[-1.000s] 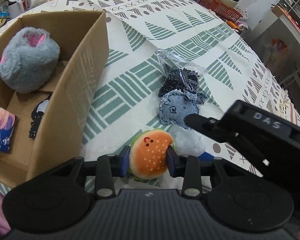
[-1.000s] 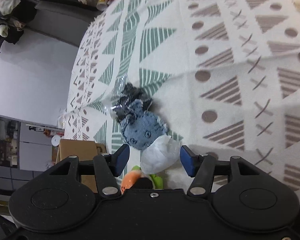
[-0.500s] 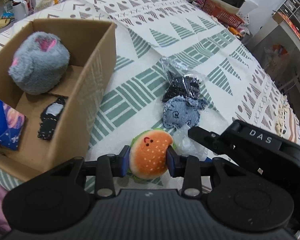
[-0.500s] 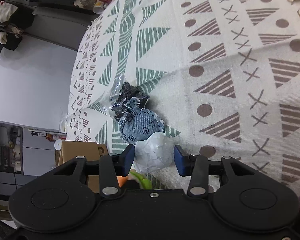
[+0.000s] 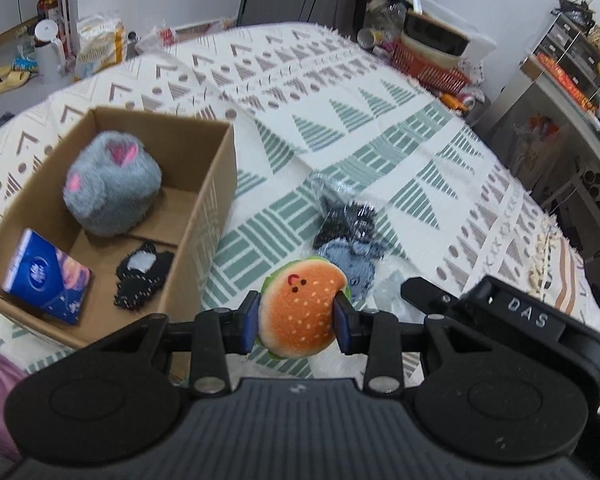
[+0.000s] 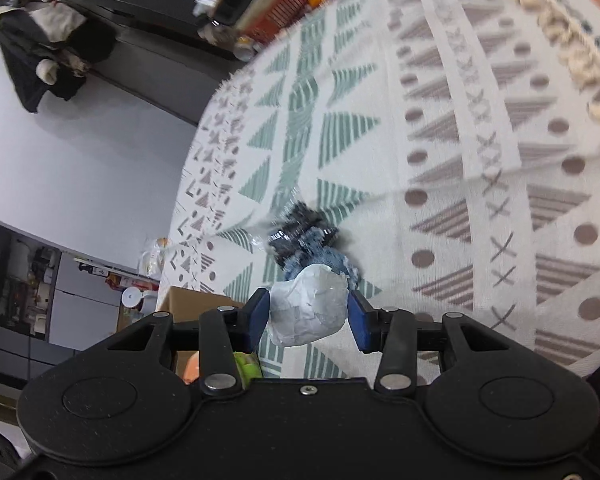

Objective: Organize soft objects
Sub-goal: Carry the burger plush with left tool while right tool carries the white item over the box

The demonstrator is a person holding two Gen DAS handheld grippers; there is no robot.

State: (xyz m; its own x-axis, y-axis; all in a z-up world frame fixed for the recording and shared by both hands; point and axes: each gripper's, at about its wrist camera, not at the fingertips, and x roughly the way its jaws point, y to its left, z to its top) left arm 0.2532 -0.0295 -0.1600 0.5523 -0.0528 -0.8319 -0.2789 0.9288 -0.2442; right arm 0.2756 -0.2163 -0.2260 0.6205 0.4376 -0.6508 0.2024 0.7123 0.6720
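My left gripper [image 5: 298, 320] is shut on a plush hamburger [image 5: 300, 312], held above the patterned cloth to the right of the cardboard box [image 5: 204, 216]. My right gripper [image 6: 309, 312] is shut on a crumpled white wad [image 6: 310, 304], lifted off the cloth; its black body [image 5: 500, 320] shows low right in the left wrist view. On the cloth lie a blue denim plush [image 5: 352, 264] and a black item in a clear bag [image 5: 348, 216]. Inside the box sit a grey fluffy plush [image 5: 112, 188], a blue tissue pack [image 5: 46, 276] and a small black fuzzy piece [image 5: 142, 276].
The patterned cloth [image 5: 380, 128] covers the whole table. A red basket with a dark pot [image 5: 432, 60] stands at the far edge. Shelving with clutter [image 5: 560, 92] is to the right. Bottles and bags [image 5: 96, 44] stand on the floor beyond the far left edge.
My right gripper closed on the white wad and lifted it. My left gripper rose and tilted back with the hamburger, so more of the box and room shows.
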